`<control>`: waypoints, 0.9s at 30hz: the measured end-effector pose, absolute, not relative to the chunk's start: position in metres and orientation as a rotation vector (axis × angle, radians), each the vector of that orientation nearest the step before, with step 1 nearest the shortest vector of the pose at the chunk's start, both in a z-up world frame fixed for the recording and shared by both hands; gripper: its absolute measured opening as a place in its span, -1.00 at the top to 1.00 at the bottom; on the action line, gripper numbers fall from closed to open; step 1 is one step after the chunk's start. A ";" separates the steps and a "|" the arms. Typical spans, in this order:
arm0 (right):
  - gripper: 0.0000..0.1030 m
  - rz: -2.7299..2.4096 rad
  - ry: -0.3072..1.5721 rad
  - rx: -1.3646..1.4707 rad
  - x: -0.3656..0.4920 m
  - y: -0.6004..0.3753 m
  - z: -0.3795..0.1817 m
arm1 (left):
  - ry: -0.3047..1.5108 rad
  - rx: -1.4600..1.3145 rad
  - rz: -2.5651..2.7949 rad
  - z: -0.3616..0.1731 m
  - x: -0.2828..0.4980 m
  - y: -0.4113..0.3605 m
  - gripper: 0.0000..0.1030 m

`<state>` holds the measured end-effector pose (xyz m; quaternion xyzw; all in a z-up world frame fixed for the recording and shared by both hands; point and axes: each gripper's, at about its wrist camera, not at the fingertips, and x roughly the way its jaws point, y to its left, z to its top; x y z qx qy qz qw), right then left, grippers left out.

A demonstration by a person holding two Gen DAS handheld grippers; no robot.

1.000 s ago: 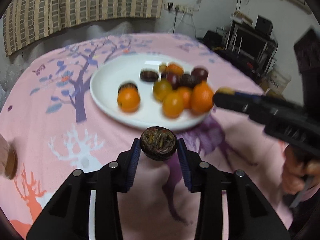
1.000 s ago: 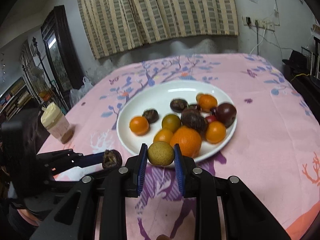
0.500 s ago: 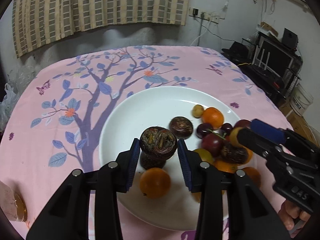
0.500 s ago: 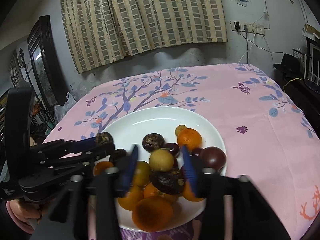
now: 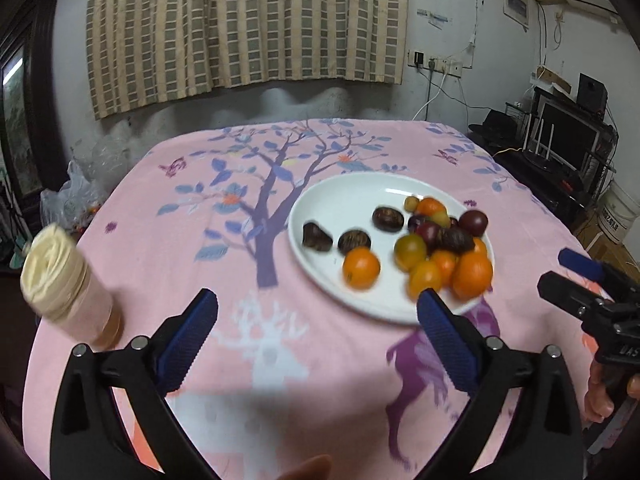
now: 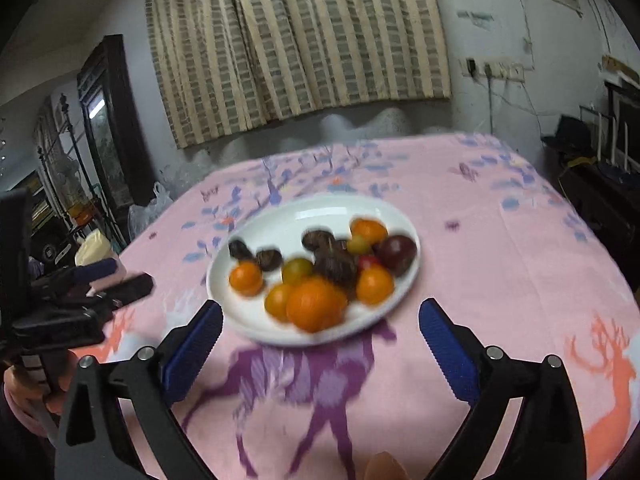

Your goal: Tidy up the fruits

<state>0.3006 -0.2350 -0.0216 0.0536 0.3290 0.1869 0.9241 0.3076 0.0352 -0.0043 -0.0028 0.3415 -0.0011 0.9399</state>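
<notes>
A white plate [image 5: 344,196] [image 6: 280,220] on the pink tablecloth holds several fruits: oranges [image 5: 361,269] [image 6: 316,303], dark wrinkled passion fruits [image 5: 354,241] [image 6: 335,266], a purple plum [image 5: 473,222] [image 6: 397,253] and small yellow-green fruits [image 5: 410,252] [image 6: 297,270]. My left gripper [image 5: 318,326] is open and empty, held back from the plate's near left. My right gripper [image 6: 320,334] is open and empty, just in front of the plate's near rim. Each gripper shows in the other's view: the right one [image 5: 576,276], the left one [image 6: 116,276].
A jar with a cream lid [image 5: 66,284] [image 6: 94,246] stands on the table's left side. The table is round with a pink tree-and-deer cloth [image 5: 224,240]. A plastic bag [image 5: 76,196] lies off the far left edge; shelves with electronics [image 5: 560,148] stand at the right.
Both grippers have opened and pulled back from the plate. The passion fruit from the left gripper and the yellow-green fruit from the right gripper now lie on the plate.
</notes>
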 end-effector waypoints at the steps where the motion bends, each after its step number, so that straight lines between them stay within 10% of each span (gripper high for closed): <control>1: -0.93 0.384 0.690 0.118 0.295 -0.237 -0.026 | 0.710 -0.013 0.005 -0.009 0.298 0.038 -0.90; 27: -0.93 0.337 0.737 -0.103 0.247 -0.215 -0.052 | 0.709 -0.018 0.054 -0.043 0.236 0.048 -0.90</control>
